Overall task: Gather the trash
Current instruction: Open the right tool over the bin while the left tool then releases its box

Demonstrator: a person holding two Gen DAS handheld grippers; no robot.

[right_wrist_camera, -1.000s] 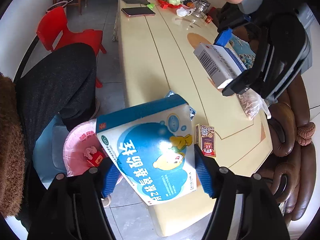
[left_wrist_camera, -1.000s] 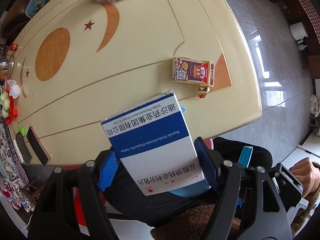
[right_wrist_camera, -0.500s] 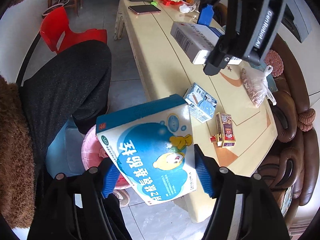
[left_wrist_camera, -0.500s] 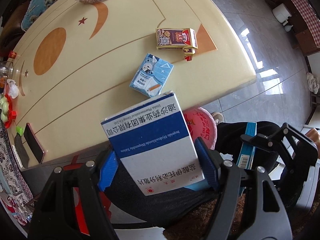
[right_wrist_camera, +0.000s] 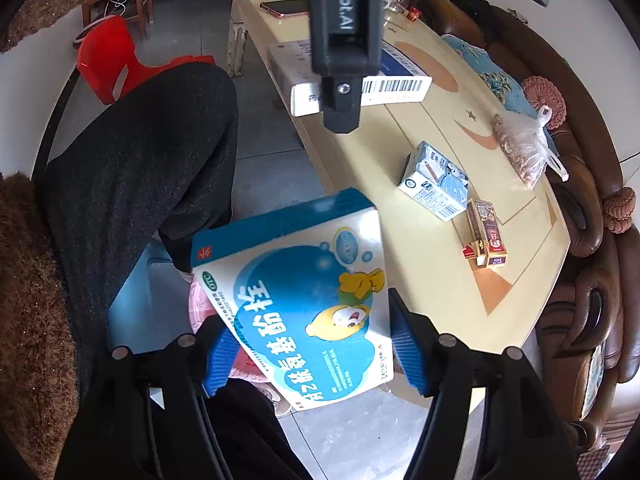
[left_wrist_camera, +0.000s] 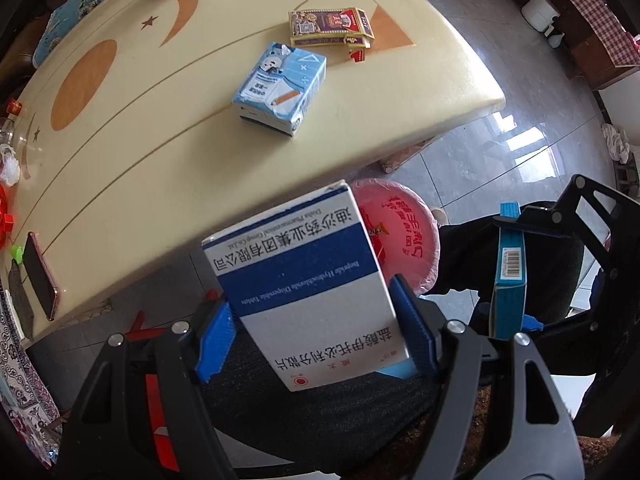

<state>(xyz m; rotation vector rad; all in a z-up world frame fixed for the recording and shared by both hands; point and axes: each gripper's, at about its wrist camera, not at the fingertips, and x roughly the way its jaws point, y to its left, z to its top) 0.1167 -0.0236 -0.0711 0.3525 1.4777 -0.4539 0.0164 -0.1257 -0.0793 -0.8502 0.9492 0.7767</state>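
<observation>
My left gripper (left_wrist_camera: 316,344) is shut on a white and dark-blue medicine box (left_wrist_camera: 304,280), held off the table's near edge, above a pink trash bin (left_wrist_camera: 404,236) on the floor. My right gripper (right_wrist_camera: 316,356) is shut on a blue and white cartoon medicine box (right_wrist_camera: 304,308), also over the pink bin (right_wrist_camera: 200,312), which it mostly hides. The right gripper and its box (left_wrist_camera: 508,276) show edge-on in the left wrist view. A light-blue milk carton (left_wrist_camera: 280,88) and a red-purple cigarette box (left_wrist_camera: 330,28) lie on the cream table (left_wrist_camera: 132,140).
A bag of nuts (right_wrist_camera: 524,148) lies on the table's far part. A phone (left_wrist_camera: 40,280) lies near the other end. A red plastic chair (right_wrist_camera: 108,60) stands on the floor. The person's dark-trousered leg (right_wrist_camera: 140,184) is beside the bin. Brown sofas (right_wrist_camera: 592,240) stand behind the table.
Both grippers, still holding their boxes, have pulled back from over the table to its near edge and over the pink bin. The milk carton came into view.
</observation>
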